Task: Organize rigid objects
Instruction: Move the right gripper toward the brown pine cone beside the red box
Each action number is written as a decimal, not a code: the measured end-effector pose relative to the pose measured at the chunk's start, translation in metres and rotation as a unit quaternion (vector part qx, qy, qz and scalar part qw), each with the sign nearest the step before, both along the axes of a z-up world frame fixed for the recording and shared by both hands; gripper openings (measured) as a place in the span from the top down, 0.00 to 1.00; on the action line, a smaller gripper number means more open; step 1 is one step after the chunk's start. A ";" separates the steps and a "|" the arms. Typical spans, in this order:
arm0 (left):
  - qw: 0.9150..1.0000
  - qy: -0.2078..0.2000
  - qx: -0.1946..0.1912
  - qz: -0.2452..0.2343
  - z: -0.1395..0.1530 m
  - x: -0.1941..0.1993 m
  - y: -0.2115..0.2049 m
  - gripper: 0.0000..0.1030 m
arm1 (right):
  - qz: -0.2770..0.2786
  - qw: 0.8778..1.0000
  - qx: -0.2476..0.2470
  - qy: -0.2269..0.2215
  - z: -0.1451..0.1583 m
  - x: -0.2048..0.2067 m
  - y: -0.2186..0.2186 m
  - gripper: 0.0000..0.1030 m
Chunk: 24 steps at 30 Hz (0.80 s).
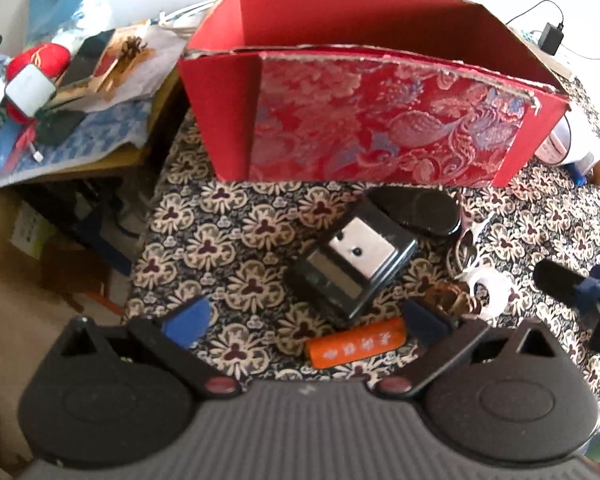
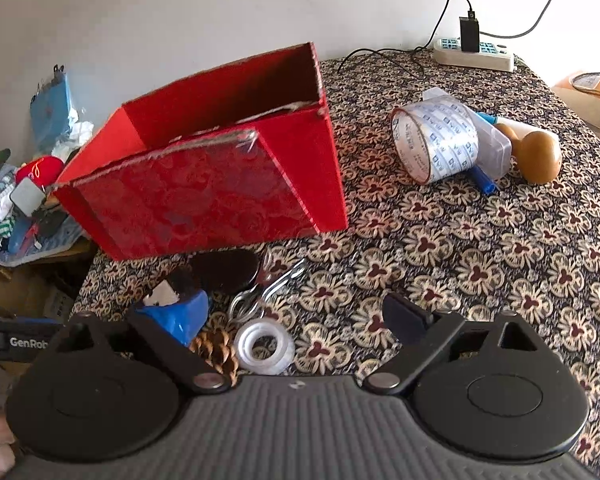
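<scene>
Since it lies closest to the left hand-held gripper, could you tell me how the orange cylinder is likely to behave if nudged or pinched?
The orange cylinder lies on its side on the patterned cloth, so a sideways nudge would probably roll it. It looks rigid, with a smooth, possibly slippery skin. Pinching across its rounded sides may squirt it out; the open left hand-held gripper should close squarely.

Black tool, blue fingertips, grey ribbed body

The red box walls off clutter; patterned cloth rightward lies open.
</scene>
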State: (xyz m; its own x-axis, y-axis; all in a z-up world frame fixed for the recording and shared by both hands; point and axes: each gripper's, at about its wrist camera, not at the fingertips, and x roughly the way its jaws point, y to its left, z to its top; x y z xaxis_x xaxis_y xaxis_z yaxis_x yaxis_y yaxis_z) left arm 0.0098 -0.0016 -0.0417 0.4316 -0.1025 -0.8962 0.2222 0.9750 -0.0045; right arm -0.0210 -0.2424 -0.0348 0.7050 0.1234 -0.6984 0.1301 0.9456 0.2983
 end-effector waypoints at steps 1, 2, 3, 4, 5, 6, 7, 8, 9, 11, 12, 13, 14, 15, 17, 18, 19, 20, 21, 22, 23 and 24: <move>1.000 -0.003 0.005 -0.001 0.000 -0.001 0.001 0.01 | -0.001 1.000 0.001 0.001 0.000 -0.002 0.003 0.24; 1.000 -0.005 0.009 -0.001 0.001 -0.001 0.002 0.01 | -0.003 1.000 0.000 0.001 0.000 -0.003 0.006 0.25; 1.000 -0.008 0.013 -0.003 0.001 -0.002 0.003 0.01 | -0.005 1.000 -0.002 0.000 0.001 -0.005 0.009 0.25; 1.000 -0.010 0.015 -0.005 0.002 -0.003 0.004 0.01 | -0.007 1.000 -0.006 -0.003 0.001 -0.008 0.012 0.27; 1.000 -0.013 0.018 -0.009 0.003 -0.005 0.005 0.01 | -0.009 1.000 -0.009 -0.003 0.002 -0.009 0.014 0.28; 1.000 -0.016 0.018 -0.011 0.004 -0.006 0.005 0.01 | -0.012 1.000 -0.010 -0.003 0.003 -0.011 0.016 0.29; 1.000 -0.020 0.019 -0.013 0.006 -0.008 0.006 0.01 | -0.015 1.000 -0.010 -0.004 0.003 -0.013 0.018 0.30; 0.999 -0.024 0.021 -0.016 0.007 -0.009 0.007 0.01 | -0.017 1.000 -0.010 -0.005 0.004 -0.015 0.019 0.32; 0.999 -0.028 0.022 -0.018 0.008 -0.011 0.006 0.01 | -0.019 1.000 -0.011 -0.006 0.004 -0.017 0.020 0.35; 0.999 -0.033 0.027 -0.024 0.009 -0.013 0.006 0.01 | -0.025 1.000 -0.014 -0.007 0.005 -0.021 0.023 0.38; 0.999 -0.035 0.030 -0.026 0.009 -0.014 0.005 0.01 | -0.027 0.999 -0.016 -0.007 0.004 -0.023 0.025 0.41; 0.998 -0.036 0.033 -0.029 0.008 -0.014 0.005 0.01 | -0.029 0.999 -0.019 -0.005 0.004 -0.025 0.026 0.42; 0.998 -0.037 0.035 -0.031 0.008 -0.015 0.004 0.01 | -0.030 0.999 -0.021 -0.003 0.003 -0.026 0.027 0.45; 0.998 -0.037 0.035 -0.035 0.007 -0.016 0.003 0.01 | -0.031 0.999 -0.022 0.000 0.002 -0.026 0.027 0.49; 0.998 -0.038 0.033 -0.039 0.006 -0.017 0.002 0.01 | -0.031 0.999 -0.016 0.009 0.000 -0.026 0.027 0.55; 0.998 -0.039 0.035 -0.040 0.006 -0.017 0.001 0.01 | -0.031 0.999 -0.012 0.013 -0.001 -0.026 0.027 0.60; 0.998 -0.042 0.038 -0.041 0.005 -0.017 0.000 0.01 | -0.030 0.999 -0.009 0.015 -0.002 -0.026 0.026 0.63; 0.997 -0.045 0.041 -0.041 0.005 -0.017 0.000 0.01 | -0.030 0.999 -0.006 0.017 -0.003 -0.026 0.026 0.67; 0.997 -0.049 0.043 -0.042 0.005 -0.017 -0.002 0.01 | -0.028 0.999 0.001 0.018 -0.004 -0.025 0.025 0.70; 0.997 -0.050 0.041 -0.043 0.004 -0.017 -0.002 0.01 | -0.026 0.999 0.011 0.018 -0.004 -0.024 0.024 0.71; 0.997 -0.049 0.036 -0.045 0.004 -0.017 -0.002 0.01 | -0.029 0.999 0.020 0.017 -0.005 -0.024 0.022 0.72; 0.997 -0.050 0.022 -0.051 0.004 -0.018 -0.002 0.01 | -0.034 0.999 0.028 0.018 -0.006 -0.023 0.019 0.72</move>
